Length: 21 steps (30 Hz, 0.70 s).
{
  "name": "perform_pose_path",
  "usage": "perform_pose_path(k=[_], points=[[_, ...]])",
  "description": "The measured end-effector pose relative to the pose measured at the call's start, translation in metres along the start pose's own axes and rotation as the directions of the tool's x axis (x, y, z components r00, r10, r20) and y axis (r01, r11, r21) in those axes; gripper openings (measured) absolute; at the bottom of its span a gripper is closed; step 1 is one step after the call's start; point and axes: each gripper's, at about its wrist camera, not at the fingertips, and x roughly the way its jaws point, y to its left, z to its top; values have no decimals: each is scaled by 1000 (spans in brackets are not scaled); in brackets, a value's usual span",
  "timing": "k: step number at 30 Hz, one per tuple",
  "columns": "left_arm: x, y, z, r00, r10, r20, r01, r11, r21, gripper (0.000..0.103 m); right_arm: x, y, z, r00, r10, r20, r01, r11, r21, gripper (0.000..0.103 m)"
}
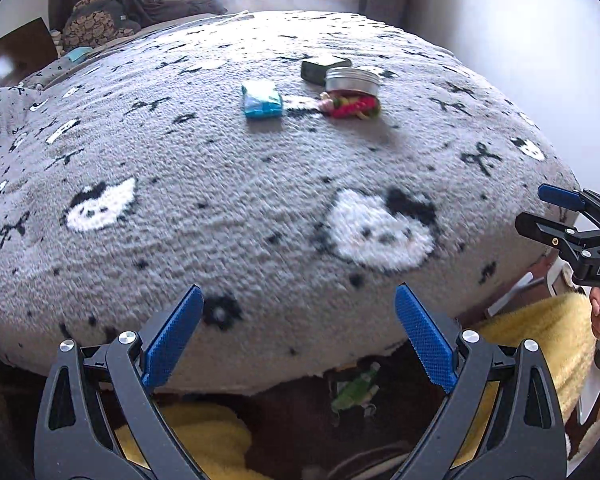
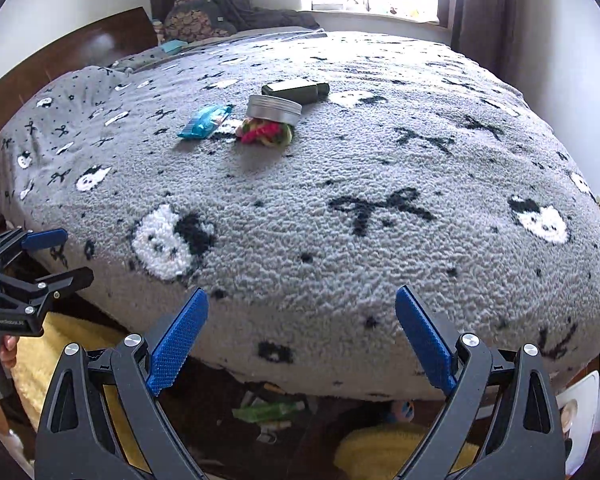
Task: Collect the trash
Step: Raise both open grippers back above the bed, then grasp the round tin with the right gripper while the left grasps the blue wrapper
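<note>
Colours and patterns on the bed.
Grey fleece blanket [image 1: 260, 200] with white cat faces and black bows; blue wrapper [image 1: 261, 99]; silver tin [image 1: 352, 79]; red, yellow and green bundle [image 1: 352, 106]; dark green box [image 1: 320, 66]; yellow rug [image 2: 60, 356]; blue-padded black tools.

The right gripper [image 2: 300, 336] hangs over the near edge of a grey fleece blanket [image 2: 380, 208], its blue-padded fingers [image 2: 178, 340] spread wide with nothing between them. Far across the blanket lie a blue wrapper [image 2: 204, 121], a red and yellow crumpled wrapper [image 2: 266, 134] touching a round metal tin [image 2: 275, 109], and a dark box [image 2: 296, 90] just behind the tin. The left gripper [image 2: 56, 256] shows at the left edge, parted and empty.
</note>
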Motion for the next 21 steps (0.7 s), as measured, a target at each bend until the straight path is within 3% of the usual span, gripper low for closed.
perform_pose_path(k=[6, 21], points=[[23, 22, 33, 1000, 28, -2, -28, 1000, -6, 92, 27, 7, 38, 1000, 11, -1, -11, 999, -31, 95], [96, 43, 125, 999, 40, 10, -40, 999, 24, 91, 111, 16, 143, 998, 65, 9, -65, 998, 23, 95]])
